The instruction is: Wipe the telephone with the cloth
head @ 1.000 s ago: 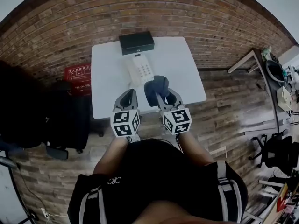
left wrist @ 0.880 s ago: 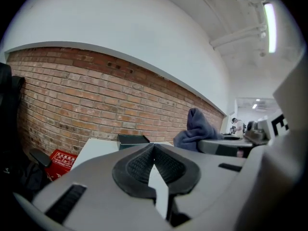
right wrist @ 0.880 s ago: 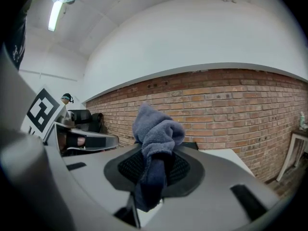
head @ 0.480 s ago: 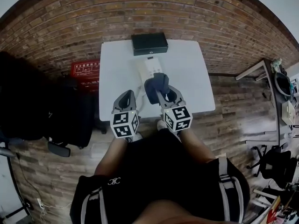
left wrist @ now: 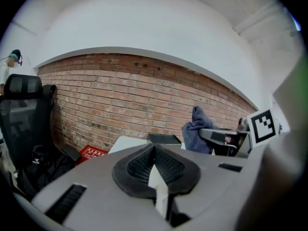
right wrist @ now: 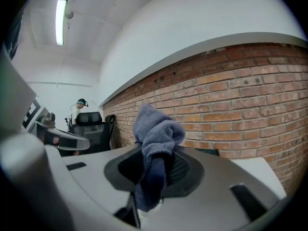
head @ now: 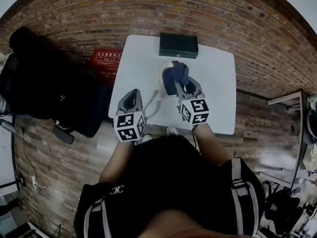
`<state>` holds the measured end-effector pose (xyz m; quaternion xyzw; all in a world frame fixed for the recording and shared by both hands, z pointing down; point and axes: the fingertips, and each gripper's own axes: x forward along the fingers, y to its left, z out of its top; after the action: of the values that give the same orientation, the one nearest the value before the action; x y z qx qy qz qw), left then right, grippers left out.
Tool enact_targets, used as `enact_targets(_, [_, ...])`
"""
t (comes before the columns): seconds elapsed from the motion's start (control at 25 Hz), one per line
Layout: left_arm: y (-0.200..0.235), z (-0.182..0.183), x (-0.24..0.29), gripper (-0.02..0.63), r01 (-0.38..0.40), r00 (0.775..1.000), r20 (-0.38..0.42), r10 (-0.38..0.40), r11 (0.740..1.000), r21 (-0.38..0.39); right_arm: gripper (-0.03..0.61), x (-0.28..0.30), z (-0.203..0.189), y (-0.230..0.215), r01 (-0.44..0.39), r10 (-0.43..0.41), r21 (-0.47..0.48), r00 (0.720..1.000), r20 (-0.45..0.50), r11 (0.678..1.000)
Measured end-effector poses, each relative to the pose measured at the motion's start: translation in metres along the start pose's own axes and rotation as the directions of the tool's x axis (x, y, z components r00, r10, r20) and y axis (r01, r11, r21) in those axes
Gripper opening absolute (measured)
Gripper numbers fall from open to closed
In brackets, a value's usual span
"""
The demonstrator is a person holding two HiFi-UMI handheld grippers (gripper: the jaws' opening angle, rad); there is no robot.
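Note:
My right gripper (head: 179, 83) is shut on a bunched dark blue cloth (head: 175, 75) and holds it over the middle of the white table (head: 218, 83). The white telephone (head: 162, 86) lies under the cloth and is mostly hidden; only a pale edge and its cord show. In the right gripper view the cloth (right wrist: 157, 134) sticks up from between the closed jaws of the right gripper (right wrist: 153, 177). My left gripper (head: 131, 98) hangs at the table's front left edge. Its jaws are shut with nothing between them, as the left gripper (left wrist: 157, 177) shows in its own view. The cloth (left wrist: 194, 129) is at its right.
A black box (head: 178, 45) stands at the table's far edge by the brick wall. A red crate (head: 106, 61) sits on the floor left of the table, beside a black office chair (head: 54, 83). A person (left wrist: 9, 64) stands far off.
The right gripper with the cloth has moved farther over the table, onto the telephone and toward the black box. The left gripper stays at the front edge. The head view has shifted.

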<state>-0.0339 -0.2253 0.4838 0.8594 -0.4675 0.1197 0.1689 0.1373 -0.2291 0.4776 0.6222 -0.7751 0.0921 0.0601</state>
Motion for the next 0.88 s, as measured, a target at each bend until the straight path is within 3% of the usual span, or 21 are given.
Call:
enact_targets(0.24, [0.009, -0.010, -0.006, 0.000, -0.088, 0.996, -0.028, 0.088, 0.996, -0.031, 0.074, 0.030, -0.018, -0.020, -0.059, 0.059, -0.003, 0.997, -0.049, 0.998])
enact_targets(0.48, [0.020, -0.013, -0.012, 0.000, -0.165, 0.986, -0.029, 0.164, 0.985, -0.042, 0.074, 0.086, -0.046, -0.032, -0.115, 0.102, -0.077, 0.983, -0.150, 0.990])
enact_targets(0.64, [0.033, -0.016, -0.025, 0.000, -0.233, 0.972, -0.029, 0.232, 0.970, -0.064, 0.067, 0.130, -0.071, -0.038, -0.141, 0.102, -0.143, 0.962, -0.254, 0.980])
enact_targets(0.88, [0.052, -0.024, -0.039, 0.000, -0.314, 0.949, -0.036, 0.312, 0.944, -0.103, 0.067, 0.177, -0.096, -0.044, -0.185, 0.117, -0.169, 0.931, -0.345, 0.968])
